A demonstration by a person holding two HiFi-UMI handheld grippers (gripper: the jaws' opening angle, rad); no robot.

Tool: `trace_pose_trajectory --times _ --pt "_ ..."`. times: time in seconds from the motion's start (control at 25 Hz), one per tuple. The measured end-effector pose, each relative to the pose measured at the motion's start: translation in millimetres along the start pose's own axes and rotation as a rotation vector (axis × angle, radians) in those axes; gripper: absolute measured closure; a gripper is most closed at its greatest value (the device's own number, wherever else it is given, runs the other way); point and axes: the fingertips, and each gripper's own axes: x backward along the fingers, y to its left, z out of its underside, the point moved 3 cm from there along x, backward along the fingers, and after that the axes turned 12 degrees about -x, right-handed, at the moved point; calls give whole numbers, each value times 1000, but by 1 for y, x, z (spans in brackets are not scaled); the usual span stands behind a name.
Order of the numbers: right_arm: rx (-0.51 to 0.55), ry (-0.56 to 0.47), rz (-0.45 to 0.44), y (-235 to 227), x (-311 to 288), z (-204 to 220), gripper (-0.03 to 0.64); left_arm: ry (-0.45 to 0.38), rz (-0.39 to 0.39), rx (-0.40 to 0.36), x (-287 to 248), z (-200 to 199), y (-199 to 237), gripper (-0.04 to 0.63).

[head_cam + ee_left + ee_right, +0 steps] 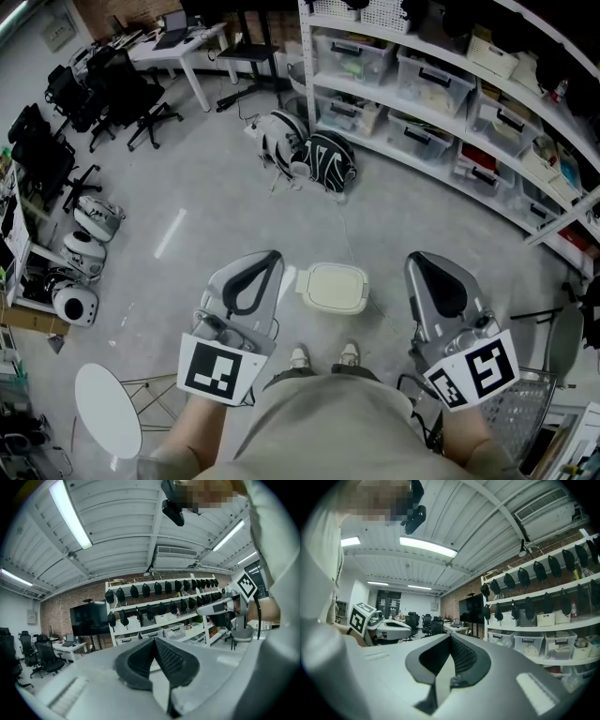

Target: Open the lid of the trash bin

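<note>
– Status, please: where is the thing we are meant to open?

– I see the low cream plastic trash bin (333, 309) with rounded corners in the lower middle of the head view. It stands on the pale grey floor (187, 234), just above the toes of the light shoes (323, 356). Its smooth cream lid (335, 284) lies flat across the top, so it looks down and closed, not raised as the task wants.

– And what are you holding?

– Nothing. The left tongs (269, 261) sit left of the bin and the right tongs (418, 262) sit right of it, both up near my waist and well above the lid. In each gripper view the ribbed black pads are pressed together at the tip with only room and ceiling beyond them.

– Which step is that, then?

– I judge it an idle hold with the bin between the two tools. A lid lying flat fits one waiting to be lifted, and it fits equally one that has dropped shut again. I cannot settle which.

– What would opening call for?

– One pair of tongs would have to come down to the rim and get an edge. A small pale tab (286, 278) juts from the bin's left side, but I cannot tell whether it is a handle, hinge or pedal.
</note>
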Motion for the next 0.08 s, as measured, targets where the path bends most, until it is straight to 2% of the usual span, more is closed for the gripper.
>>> trace_pose_trajectory --times 0.08 --pt "0 2 1 1 -1 0 615 2 3 3 0 1 1 594"
